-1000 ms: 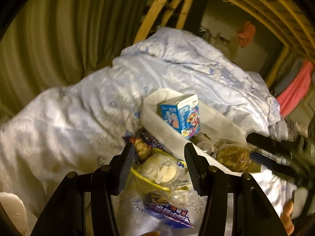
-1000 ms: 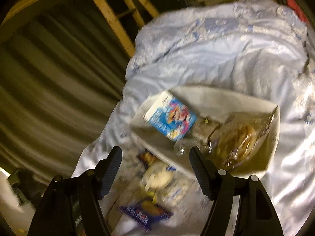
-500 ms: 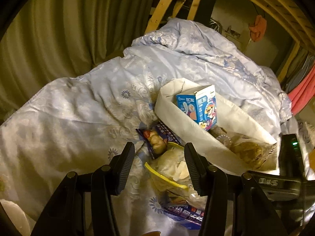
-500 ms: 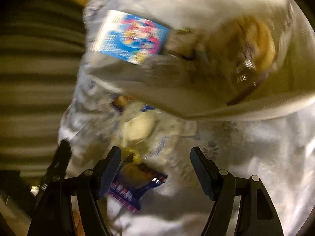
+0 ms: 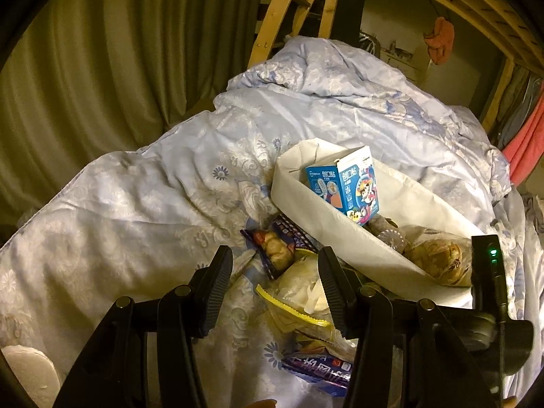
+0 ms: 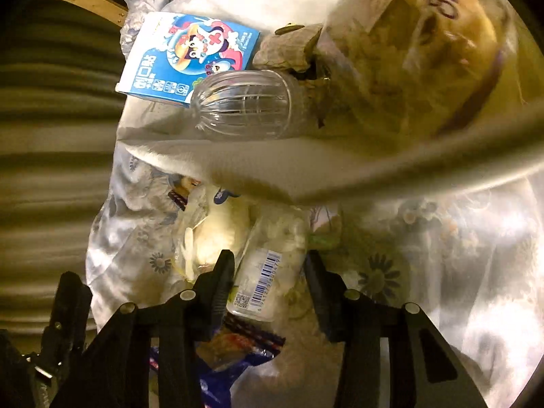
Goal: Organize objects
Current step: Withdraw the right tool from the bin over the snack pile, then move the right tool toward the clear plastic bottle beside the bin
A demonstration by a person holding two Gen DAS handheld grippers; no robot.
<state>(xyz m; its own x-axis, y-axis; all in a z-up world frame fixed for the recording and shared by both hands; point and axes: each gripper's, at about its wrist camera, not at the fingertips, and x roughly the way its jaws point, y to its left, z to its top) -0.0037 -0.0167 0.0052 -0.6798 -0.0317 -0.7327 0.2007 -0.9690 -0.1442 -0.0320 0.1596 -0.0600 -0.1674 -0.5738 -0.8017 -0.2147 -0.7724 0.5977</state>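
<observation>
The right gripper [image 6: 270, 278], its jaws just closing, is straddling a barcoded clear packet [image 6: 268, 278] on the floral quilt [image 5: 142, 197] beside the white fabric bin [image 5: 343, 234]; pad contact is unclear; the left gripper [image 5: 275, 278] is hovering part-spread, empty, over a yellow-zip bag [image 5: 299, 292].

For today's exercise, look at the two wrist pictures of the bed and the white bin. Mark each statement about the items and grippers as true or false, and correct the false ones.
1. The blue cartoon box stands inside the white fabric bin. True.
2. The clear plastic bottle lies on the quilt outside the bin. False: it lies inside the bin, next to the blue box.
3. The barcoded packet sits between the right gripper fingers. True.
4. The left gripper holds the blue box. False: it hovers over the snack packets on the quilt.
5. The bin is empty. False: it holds several items.
</observation>
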